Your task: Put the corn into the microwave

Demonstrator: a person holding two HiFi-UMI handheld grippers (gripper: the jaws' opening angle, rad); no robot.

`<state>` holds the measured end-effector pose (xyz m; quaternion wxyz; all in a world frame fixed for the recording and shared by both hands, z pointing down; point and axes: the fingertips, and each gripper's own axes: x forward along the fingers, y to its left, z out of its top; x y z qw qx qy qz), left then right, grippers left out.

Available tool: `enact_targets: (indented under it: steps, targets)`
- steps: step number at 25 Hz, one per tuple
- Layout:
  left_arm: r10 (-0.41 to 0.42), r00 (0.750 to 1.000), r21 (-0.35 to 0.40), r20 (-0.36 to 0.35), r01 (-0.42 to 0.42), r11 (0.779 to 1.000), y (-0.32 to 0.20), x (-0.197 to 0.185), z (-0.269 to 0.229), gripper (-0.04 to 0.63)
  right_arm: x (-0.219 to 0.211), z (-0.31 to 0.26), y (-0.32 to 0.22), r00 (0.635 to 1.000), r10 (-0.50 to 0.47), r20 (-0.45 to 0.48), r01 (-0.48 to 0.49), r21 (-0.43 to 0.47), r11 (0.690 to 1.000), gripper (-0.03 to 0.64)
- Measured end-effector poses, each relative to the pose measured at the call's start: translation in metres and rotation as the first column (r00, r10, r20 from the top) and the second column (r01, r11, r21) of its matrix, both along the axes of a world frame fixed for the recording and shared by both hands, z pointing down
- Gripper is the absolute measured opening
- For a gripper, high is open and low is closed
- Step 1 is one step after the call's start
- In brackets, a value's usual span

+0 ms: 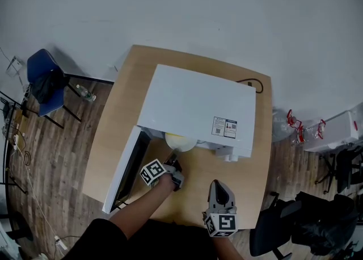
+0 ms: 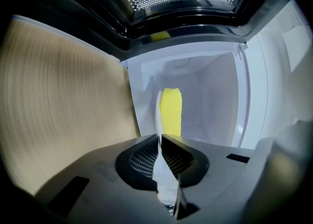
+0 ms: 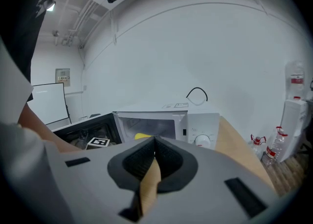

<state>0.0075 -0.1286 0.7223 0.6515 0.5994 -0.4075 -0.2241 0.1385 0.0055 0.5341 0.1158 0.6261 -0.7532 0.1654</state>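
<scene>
Corn [image 2: 171, 110] lies on white plate [image 2: 164, 181] at open mouth of microwave [image 1: 198, 105], long axis pointing away from left gripper [image 2: 160, 140] into the cavity. Left gripper clenched on plate rim, forearm stretched toward the opening. Right gripper [image 3: 154, 142] closed, empty, held back over table [image 1: 119, 117], aimed at microwave

Table [image 2: 58, 100] surface blurring in the left gripper view, corn [image 2: 171, 110] near end hiding behind the fingers [image 2: 183, 154] of the left gripper [image 2: 160, 139], plate [image 1: 180, 141] far part lying under the microwave [image 1: 195, 105] top, label [image 1: 224, 128] print being too small to read.
</scene>
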Motion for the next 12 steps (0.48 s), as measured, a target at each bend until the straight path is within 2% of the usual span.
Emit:
enact_targets:
  steps: [12]
  targets:
    - [-0.046,0.998,-0.025,-0.035,0.045,0.999,-0.028,0.013,0.003,0.028,0.011,0.006,0.000,1.000,0.015,0.006,-0.015,-0.015,1.000,0.060]
